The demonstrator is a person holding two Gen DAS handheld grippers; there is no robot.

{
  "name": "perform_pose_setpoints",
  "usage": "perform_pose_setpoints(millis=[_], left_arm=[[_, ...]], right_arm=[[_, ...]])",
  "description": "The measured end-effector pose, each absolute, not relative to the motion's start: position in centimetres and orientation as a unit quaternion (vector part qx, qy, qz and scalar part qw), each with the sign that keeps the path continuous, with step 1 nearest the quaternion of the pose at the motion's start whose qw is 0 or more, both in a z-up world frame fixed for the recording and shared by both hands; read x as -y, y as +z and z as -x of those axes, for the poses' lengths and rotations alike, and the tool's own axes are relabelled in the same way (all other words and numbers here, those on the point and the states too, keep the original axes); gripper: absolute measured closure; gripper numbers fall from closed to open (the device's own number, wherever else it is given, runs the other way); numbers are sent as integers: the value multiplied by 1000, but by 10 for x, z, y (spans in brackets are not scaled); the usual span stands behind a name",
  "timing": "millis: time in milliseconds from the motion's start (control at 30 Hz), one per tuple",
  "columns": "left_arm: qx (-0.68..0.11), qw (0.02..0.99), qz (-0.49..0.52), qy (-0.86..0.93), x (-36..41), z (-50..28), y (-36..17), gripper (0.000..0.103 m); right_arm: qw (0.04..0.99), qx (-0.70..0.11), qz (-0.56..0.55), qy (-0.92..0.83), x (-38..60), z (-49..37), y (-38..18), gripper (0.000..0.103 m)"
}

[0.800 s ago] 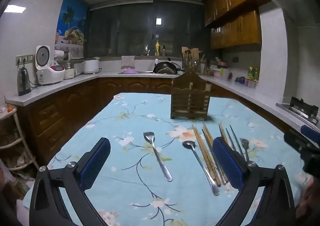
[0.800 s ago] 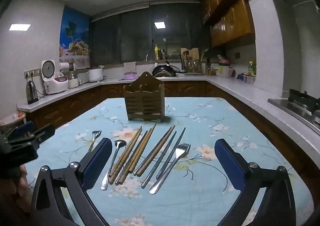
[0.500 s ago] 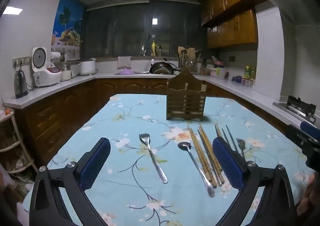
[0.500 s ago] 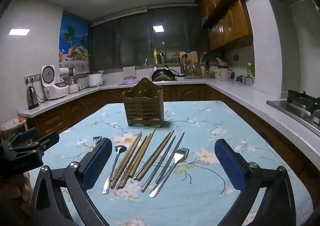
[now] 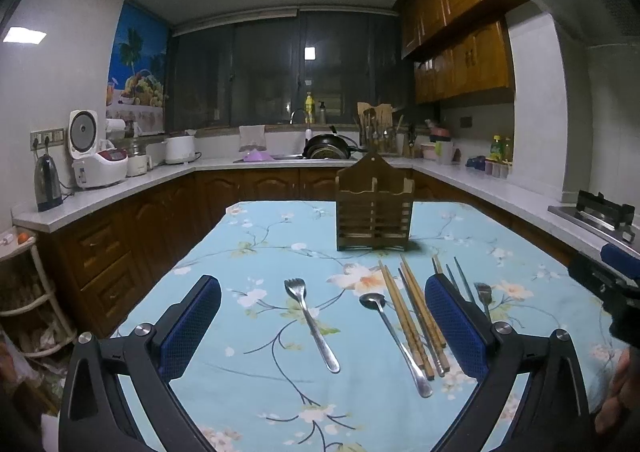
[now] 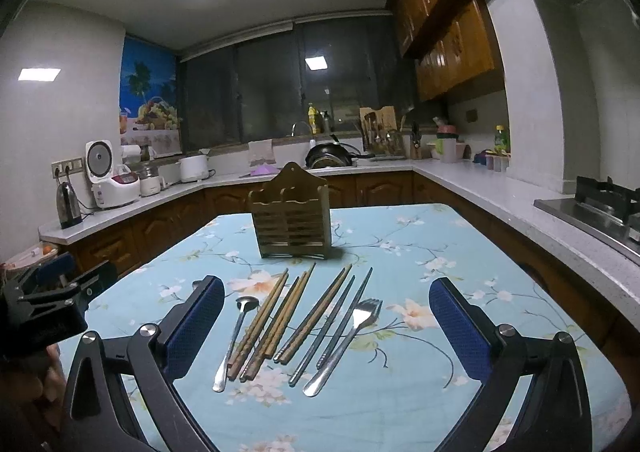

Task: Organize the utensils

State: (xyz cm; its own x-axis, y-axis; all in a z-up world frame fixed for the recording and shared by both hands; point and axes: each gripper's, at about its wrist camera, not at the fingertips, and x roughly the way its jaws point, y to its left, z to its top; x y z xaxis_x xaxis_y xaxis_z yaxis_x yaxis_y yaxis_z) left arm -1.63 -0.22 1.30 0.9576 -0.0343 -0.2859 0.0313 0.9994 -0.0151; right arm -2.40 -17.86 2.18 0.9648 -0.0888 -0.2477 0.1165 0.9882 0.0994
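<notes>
Right wrist view shows the utensils laid in a loose row on the bench (image 6: 440, 244), which is covered by a light blue cloth with a flower print. From left to right there lie a metal spoon (image 6: 234, 336), several pairs of wooden chopsticks (image 6: 276, 324), a pair of metal chopsticks (image 6: 336, 322) and a metal fork (image 6: 350, 336), all with their handles toward the camera and fanning slightly outward at the far ends. Just behind them stands a wooden utensil holder (image 6: 290, 218), upright, with slatted front and a peaked back; nothing shows above its rim. A second fork (image 5: 311, 326) lies alone to the left of the spoon, well seen in the left wrist view, apart from the row.

The right gripper (image 6: 326, 328) hangs above the near end of the row with its jaws spread wide and nothing between them; the row shows in the gap between its blue pads. The left gripper (image 5: 322, 328) hangs over the lone fork, jaws likewise spread wide and pinching nothing. Each gripper shows at the edge of the other's view, with part of a hand (image 5: 616, 388) under it.

Around the bench runs a pale kitchen counter (image 6: 480, 188) on dark wooden cabinets, bearing a kettle (image 6: 68, 204), a white rice cooker (image 6: 108, 172), a dark pan (image 6: 330, 156) by the sink and a gas hob (image 6: 600, 204) at the right.
</notes>
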Motion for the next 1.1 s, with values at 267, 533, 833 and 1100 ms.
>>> perform_pose_setpoints(millis=[267, 533, 833, 1100], left_arm=[[-137, 990, 10, -15, -2, 19, 16, 1], [-137, 990, 8, -16, -1, 18, 15, 1], [-138, 990, 9, -19, -2, 18, 14, 1], [-140, 990, 9, -20, -1, 14, 13, 1]], right_arm=[[991, -112, -57, -49, 175, 30, 24, 0], [991, -114, -60, -46, 176, 30, 26, 0], [990, -117, -61, -42, 175, 33, 27, 0], [990, -117, -62, -42, 174, 33, 27, 0]])
